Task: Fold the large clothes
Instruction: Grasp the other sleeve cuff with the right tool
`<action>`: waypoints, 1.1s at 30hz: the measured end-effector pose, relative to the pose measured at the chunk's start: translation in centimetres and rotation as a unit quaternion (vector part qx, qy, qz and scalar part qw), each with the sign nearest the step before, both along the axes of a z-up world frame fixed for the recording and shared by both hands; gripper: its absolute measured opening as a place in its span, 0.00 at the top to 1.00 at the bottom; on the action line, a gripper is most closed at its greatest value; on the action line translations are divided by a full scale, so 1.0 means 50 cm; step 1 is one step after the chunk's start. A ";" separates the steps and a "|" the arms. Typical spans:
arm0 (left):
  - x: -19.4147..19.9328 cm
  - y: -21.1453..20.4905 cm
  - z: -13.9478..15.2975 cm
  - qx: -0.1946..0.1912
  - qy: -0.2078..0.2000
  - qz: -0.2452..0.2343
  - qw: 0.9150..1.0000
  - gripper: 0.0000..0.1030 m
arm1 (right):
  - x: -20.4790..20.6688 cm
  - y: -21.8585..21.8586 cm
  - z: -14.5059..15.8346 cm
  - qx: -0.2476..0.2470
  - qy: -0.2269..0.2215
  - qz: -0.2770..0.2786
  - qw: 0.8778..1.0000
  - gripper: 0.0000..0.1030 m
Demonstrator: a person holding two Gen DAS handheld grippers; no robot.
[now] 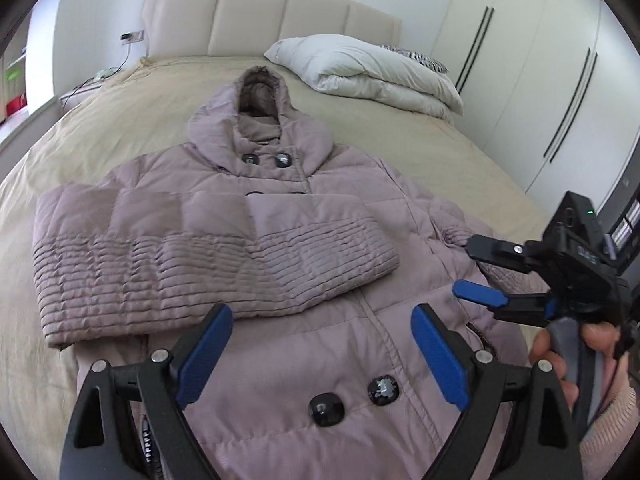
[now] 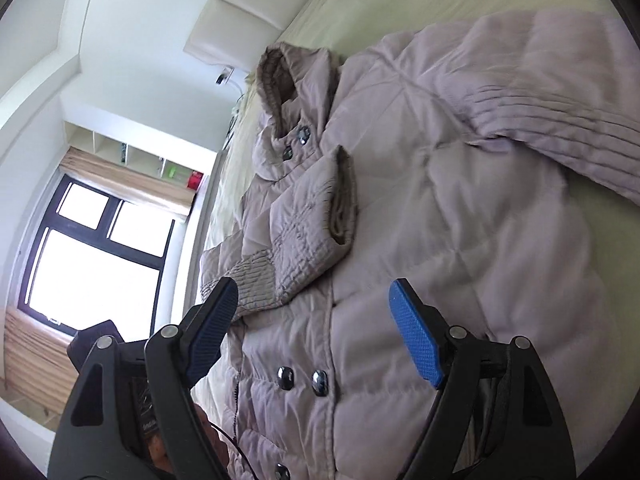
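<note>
A mauve quilted hooded coat (image 1: 280, 184) lies front up on the bed, its hood (image 1: 260, 92) toward the headboard. One sleeve (image 1: 200, 264) is folded flat across the chest. My left gripper (image 1: 322, 314) hangs open over the lower front, just above two dark buttons (image 1: 326, 408), with nothing between its blue pads. My right gripper (image 1: 468, 268) is at the coat's right side, open, held by a hand (image 1: 560, 356). In the right wrist view the right gripper (image 2: 313, 286) is open and empty over the coat (image 2: 440, 208); the folded sleeve (image 2: 308, 216) lies ahead and the other sleeve (image 2: 560, 120) stretches outward.
The beige bed sheet (image 1: 120, 120) surrounds the coat. A white folded duvet (image 1: 360, 68) lies at the far right near the padded headboard (image 1: 260, 16). White wardrobe doors (image 1: 540, 60) stand along the right. A window (image 2: 92, 256) is on the opposite side.
</note>
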State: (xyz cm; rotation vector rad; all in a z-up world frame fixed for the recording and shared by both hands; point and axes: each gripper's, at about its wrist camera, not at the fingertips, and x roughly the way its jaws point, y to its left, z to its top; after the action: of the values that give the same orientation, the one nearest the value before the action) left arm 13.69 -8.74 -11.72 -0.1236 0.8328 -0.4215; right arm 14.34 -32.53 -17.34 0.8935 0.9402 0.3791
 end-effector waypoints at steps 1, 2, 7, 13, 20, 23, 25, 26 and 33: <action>0.001 0.027 0.001 -0.010 0.001 0.014 1.000 0.10 | 0.034 0.009 -0.011 0.012 0.011 0.014 1.000 0.24; 0.003 0.053 0.000 -0.017 0.001 0.029 0.999 0.10 | 0.067 0.017 -0.023 0.018 0.030 0.022 0.999 0.24; 0.018 0.181 -0.007 -0.049 0.018 0.101 0.993 0.10 | 0.183 0.038 -0.065 0.019 0.071 0.030 0.997 0.20; 0.024 0.255 -0.025 -0.080 0.026 0.136 0.987 0.10 | 0.262 0.049 -0.097 0.048 0.094 0.041 0.994 0.18; 0.025 0.270 -0.038 -0.084 0.026 0.136 0.987 0.10 | 0.314 0.066 -0.115 0.090 0.111 0.066 0.987 0.18; 0.033 0.279 -0.036 -0.080 0.020 0.147 0.986 0.10 | 0.330 0.105 -0.107 0.041 0.110 0.100 0.988 0.31; 0.040 0.285 -0.034 -0.079 0.018 0.153 0.985 0.10 | 0.338 0.124 -0.107 0.004 0.116 0.116 0.986 0.55; 0.042 0.284 -0.033 -0.076 0.015 0.156 0.985 0.10 | 0.341 0.128 -0.107 -0.015 0.120 0.118 0.986 0.65; 0.055 0.291 -0.044 -0.066 0.014 0.169 0.983 0.10 | 0.338 0.110 -0.025 -0.047 0.057 0.096 0.993 0.82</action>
State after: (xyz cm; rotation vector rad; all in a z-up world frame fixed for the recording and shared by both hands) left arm 16.45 5.83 -13.91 -0.3892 0.7936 -0.1552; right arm 31.25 -27.01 -18.60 0.7462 1.1442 0.4471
